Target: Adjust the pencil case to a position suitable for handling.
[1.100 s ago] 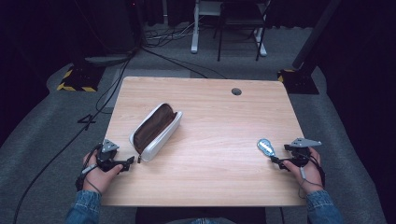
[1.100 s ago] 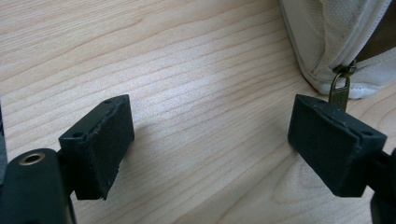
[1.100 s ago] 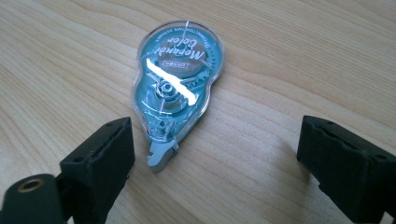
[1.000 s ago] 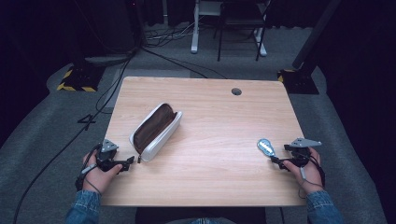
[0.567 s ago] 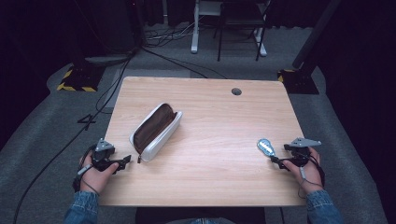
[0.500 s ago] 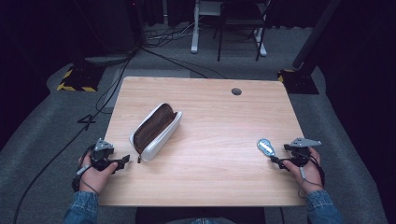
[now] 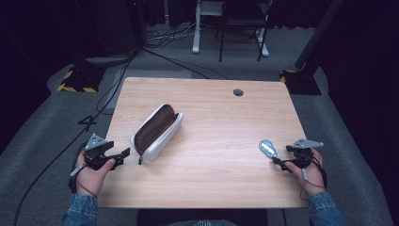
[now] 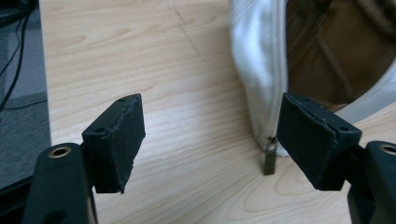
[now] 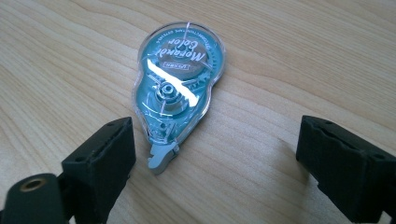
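Grippers held low at the near corners of the wooden table [image 7: 226, 117], one in each of your hands. Your left gripper [image 7: 123, 154] sits at the table's near-left edge with its jaws spread wide and nothing between them; your left hand [image 7: 91, 169] wraps its body, and a grey three-cornered plate rides on top. In the left gripper view, the left gripper [image 8: 210, 140] frames bare wood, and the zipper pull [image 8: 269, 158] of the pouch [image 8: 261, 70] lies flat on the table just inside the right-hand jaw, apart from it.

Your right gripper [image 7: 277, 162] rests at the near-right side, held by your right hand [image 7: 308, 172], jaws likewise parted and empty. In the right gripper view, the right gripper [image 9: 215, 163] points at the correction-tape dispenser [image 9: 177, 88], a clear teal teardrop-shaped case lying flat, its grey tip toward you and near the left-hand jaw without touching it.

Seen from the high view, the pouch [image 7: 157, 132] is white outside and brown inside, unzipped, lying diagonally left of the table's centre. The correction-tape dispenser [image 7: 268, 148] lies just beyond your right gripper, well apart from the pouch. A round cable hole [image 7: 238, 92] marks the far side of the table.
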Demonstrator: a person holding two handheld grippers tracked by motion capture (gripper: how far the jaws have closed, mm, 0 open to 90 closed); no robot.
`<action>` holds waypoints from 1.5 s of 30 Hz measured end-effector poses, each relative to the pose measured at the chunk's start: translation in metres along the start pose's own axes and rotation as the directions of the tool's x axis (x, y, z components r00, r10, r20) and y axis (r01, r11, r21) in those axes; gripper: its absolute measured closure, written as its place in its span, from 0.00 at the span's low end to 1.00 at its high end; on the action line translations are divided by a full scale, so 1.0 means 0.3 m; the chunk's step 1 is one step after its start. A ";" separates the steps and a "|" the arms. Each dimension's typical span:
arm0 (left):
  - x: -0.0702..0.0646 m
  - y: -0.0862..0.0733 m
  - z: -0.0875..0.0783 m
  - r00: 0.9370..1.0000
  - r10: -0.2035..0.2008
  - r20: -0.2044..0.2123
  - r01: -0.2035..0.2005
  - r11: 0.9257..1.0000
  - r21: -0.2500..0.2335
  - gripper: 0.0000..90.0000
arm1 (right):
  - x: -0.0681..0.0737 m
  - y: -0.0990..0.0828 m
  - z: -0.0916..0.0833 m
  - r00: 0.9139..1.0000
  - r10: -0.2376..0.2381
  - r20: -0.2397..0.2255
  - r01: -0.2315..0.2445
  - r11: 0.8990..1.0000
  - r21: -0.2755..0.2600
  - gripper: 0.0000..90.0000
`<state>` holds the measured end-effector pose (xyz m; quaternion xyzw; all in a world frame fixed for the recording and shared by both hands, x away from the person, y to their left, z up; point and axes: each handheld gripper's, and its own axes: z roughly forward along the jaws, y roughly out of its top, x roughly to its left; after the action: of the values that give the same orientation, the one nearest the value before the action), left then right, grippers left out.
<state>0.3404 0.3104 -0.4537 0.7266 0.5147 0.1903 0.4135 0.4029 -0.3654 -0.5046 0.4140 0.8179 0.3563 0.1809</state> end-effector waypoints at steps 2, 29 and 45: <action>-0.009 0.008 -0.004 1.000 -0.001 0.011 0.001 1.000 -0.013 0.27 | 0.000 0.000 0.000 1.000 0.000 0.000 0.000 1.000 0.000 0.14; -0.071 0.082 0.173 0.999 0.022 0.032 -0.020 0.999 -0.039 0.26 | 0.007 -0.005 -0.005 1.000 0.001 0.001 -0.001 1.000 -0.005 0.16; -0.058 0.048 0.261 0.996 -0.038 0.083 0.035 0.999 0.041 0.54 | 0.012 -0.010 -0.011 1.000 0.002 0.003 -0.002 1.000 -0.007 0.17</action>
<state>0.3969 0.2610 -0.4855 0.7324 0.5138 0.1419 0.4237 0.3972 -0.3650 -0.5045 0.4147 0.8160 0.3587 0.1830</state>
